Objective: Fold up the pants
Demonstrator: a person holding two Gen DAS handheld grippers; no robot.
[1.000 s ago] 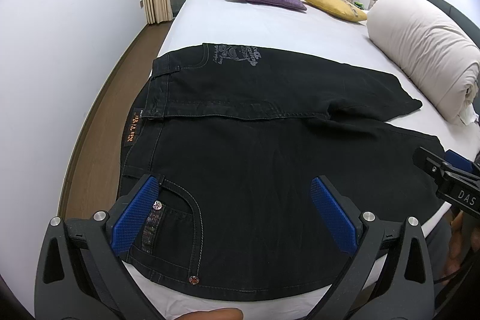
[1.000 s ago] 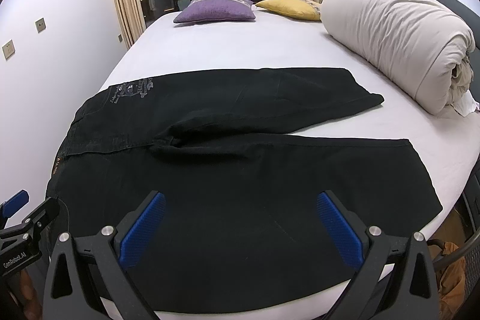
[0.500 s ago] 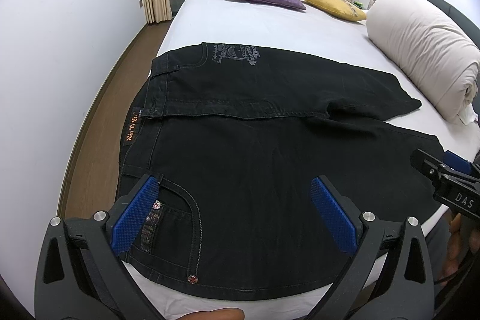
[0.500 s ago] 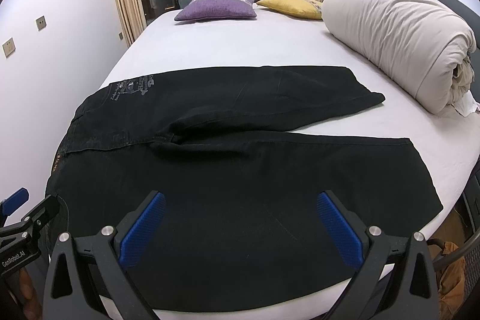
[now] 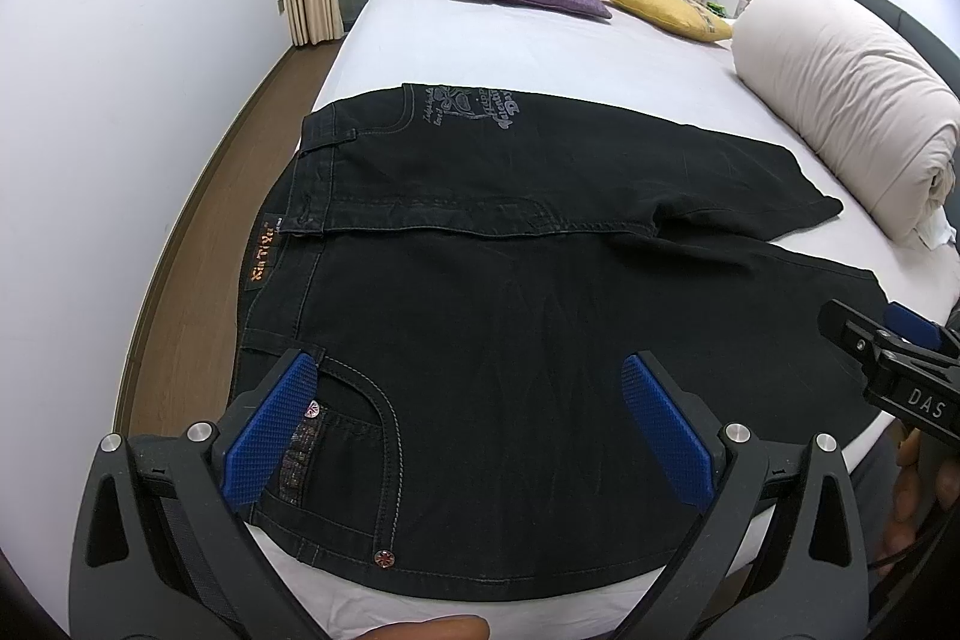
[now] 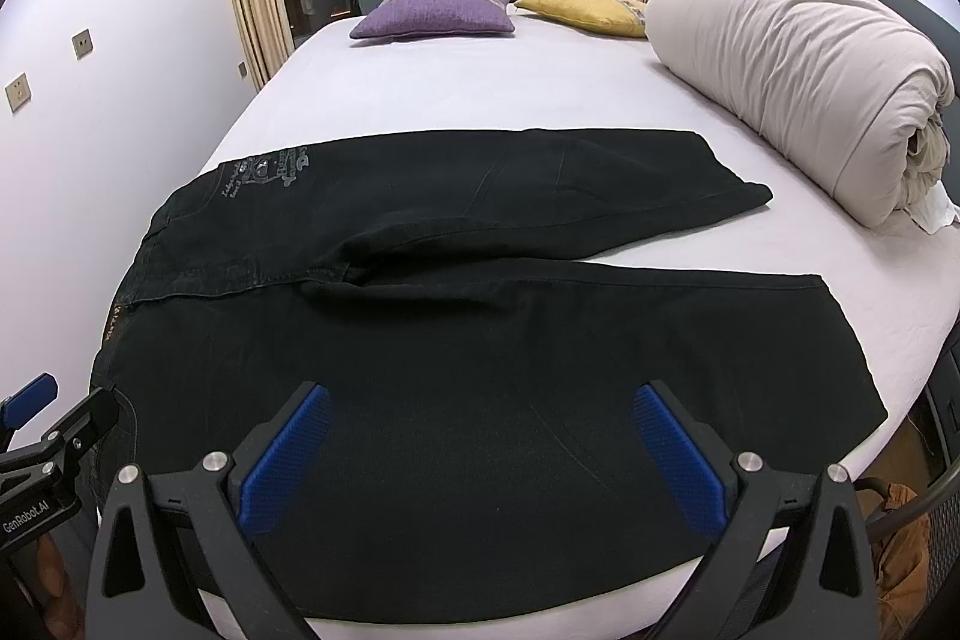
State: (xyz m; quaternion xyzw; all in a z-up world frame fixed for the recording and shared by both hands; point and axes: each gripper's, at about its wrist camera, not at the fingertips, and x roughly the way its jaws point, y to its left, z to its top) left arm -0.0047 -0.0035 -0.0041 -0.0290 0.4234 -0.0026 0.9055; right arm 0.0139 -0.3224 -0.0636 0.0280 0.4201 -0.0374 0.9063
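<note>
**Black jeans flat on the bed, both tongs wide**

I see a bedroom with a white-sheeted bed (image 6: 480,100). The black denim pants (image 5: 510,340) lie flat across the lower centre of both views, waistband toward the left, legs running right. A purple cushion (image 6: 438,13) and a yellow cushion (image 6: 582,10) sit at upper centre, and a rolled beige duvet (image 6: 798,70) at upper right. My left gripper (image 5: 468,424) and right gripper (image 6: 480,454) hover over the fabric, jaws spread wide, holding nothing.
</note>
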